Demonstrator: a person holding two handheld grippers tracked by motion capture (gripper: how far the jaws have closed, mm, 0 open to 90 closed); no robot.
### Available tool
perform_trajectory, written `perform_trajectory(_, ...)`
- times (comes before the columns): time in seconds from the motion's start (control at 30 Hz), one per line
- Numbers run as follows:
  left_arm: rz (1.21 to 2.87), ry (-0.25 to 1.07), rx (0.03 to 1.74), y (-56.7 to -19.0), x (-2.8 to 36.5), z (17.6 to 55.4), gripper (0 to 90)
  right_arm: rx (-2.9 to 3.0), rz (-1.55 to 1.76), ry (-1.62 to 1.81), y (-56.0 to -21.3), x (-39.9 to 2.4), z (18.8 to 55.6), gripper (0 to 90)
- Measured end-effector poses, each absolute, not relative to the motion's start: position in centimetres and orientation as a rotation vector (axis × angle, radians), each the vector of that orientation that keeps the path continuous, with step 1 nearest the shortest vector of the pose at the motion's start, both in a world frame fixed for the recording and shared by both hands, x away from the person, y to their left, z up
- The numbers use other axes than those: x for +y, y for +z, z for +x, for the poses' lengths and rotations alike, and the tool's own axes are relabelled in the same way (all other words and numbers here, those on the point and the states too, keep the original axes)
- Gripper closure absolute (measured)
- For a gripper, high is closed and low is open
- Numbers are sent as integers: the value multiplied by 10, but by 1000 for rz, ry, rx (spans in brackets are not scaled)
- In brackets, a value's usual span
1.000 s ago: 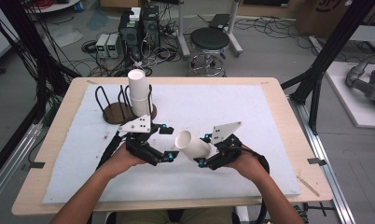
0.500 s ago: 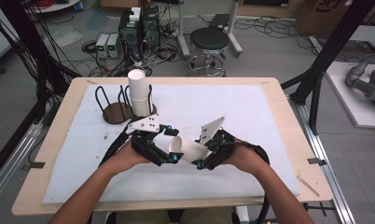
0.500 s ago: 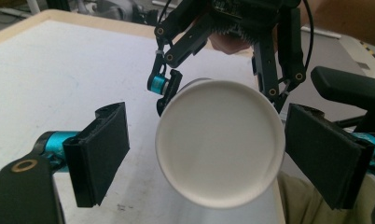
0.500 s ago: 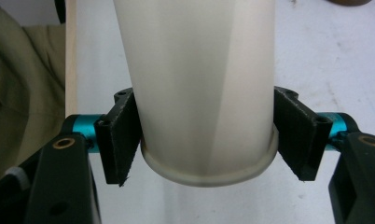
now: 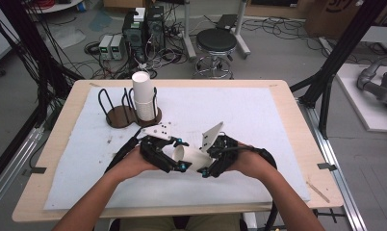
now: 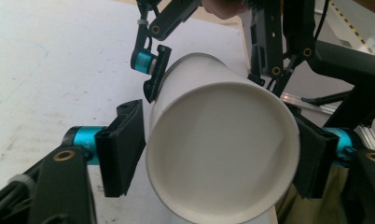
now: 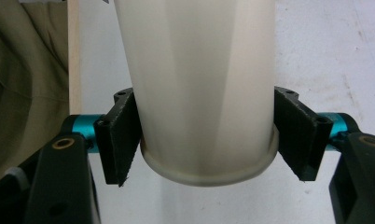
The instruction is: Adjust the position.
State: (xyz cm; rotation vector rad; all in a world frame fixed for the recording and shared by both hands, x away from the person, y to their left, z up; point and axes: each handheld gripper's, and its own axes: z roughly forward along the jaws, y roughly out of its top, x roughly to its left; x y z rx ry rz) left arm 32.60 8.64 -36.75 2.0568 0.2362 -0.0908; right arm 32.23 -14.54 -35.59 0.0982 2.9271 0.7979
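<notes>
White paper cup (image 5: pixel 191 156) is lying on its side up off the white foam mat (image 5: pixel 259 115), caught between both grippers near the front middle of the table. Right gripper (image 7: pixel 206 140) has its black pads squeezed on the cup's base end. Left gripper (image 6: pixel 213 158) has just been closing around the open rim, and its pads now sit against the cup's sides. Back left, another white paper cup (image 5: pixel 143 96) stands upright in a dark wire-loop holder (image 5: pixel 119 113).

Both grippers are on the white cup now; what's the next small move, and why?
Probably open the right gripper. The left gripper has just closed around the white paper cup's open end, so the handover looks made; the right one clamps its base.
</notes>
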Motion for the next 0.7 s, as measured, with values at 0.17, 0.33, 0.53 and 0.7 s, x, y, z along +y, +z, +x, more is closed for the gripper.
perform_trajectory(0.17,2070,-77,221,-368,86,326,330,2939,114,785,-356,-147,323,299)
perform_trajectory(0.33,2071,-60,194,-368,87,326,347,2945,115,805,-355,-150,323,292)
perform_trajectory(0.53,2037,-30,200,-366,88,326,350,2915,204,927,-353,-158,324,215)
perform_trajectory(0.7,1989,-30,232,-370,95,328,349,2839,272,1095,-349,-169,325,202)
